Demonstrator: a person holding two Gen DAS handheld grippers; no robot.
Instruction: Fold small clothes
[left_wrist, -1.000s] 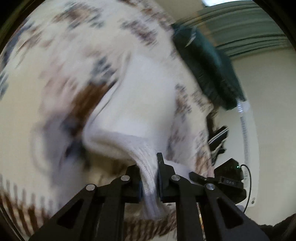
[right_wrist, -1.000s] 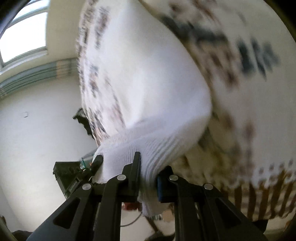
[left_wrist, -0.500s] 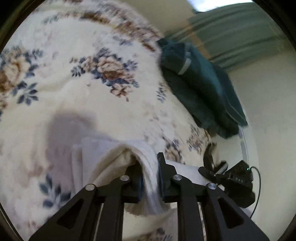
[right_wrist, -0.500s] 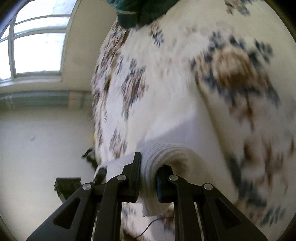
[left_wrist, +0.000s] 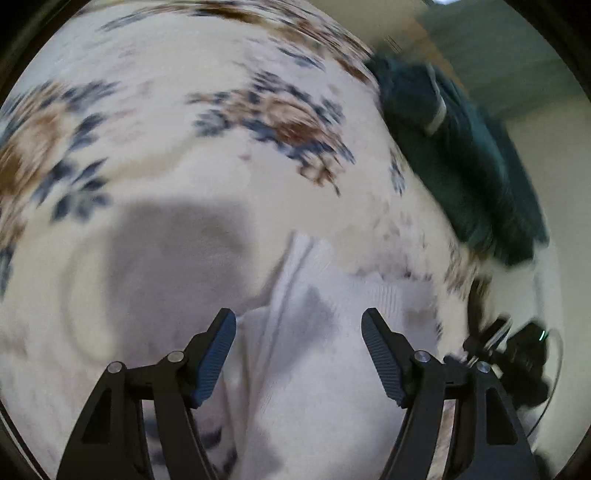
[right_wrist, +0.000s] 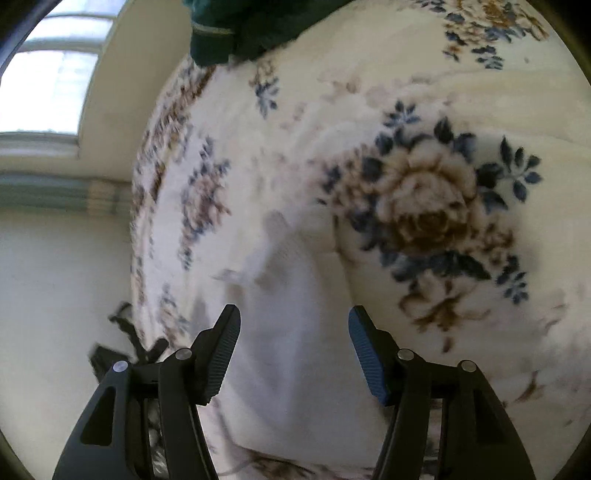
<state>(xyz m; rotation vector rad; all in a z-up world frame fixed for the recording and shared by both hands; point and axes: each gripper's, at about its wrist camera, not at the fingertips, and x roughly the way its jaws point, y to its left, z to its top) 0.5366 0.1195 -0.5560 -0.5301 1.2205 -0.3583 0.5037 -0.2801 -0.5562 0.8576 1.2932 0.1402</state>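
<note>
Two grippers hover over a white garment (left_wrist: 314, 332) lying on a floral blanket (left_wrist: 184, 147). Left gripper (left_wrist: 298, 350) has its jaws spread wide, nothing between them; right gripper (right_wrist: 293, 345) likewise stands apart and holds nothing. A dark green cloth (left_wrist: 461, 155) lies at the blanket's far edge.

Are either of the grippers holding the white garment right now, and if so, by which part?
Nothing is held. The left gripper and right gripper both stand open, jaws spread, with the white garment lying loose on the floral blanket between their fingers.
</note>
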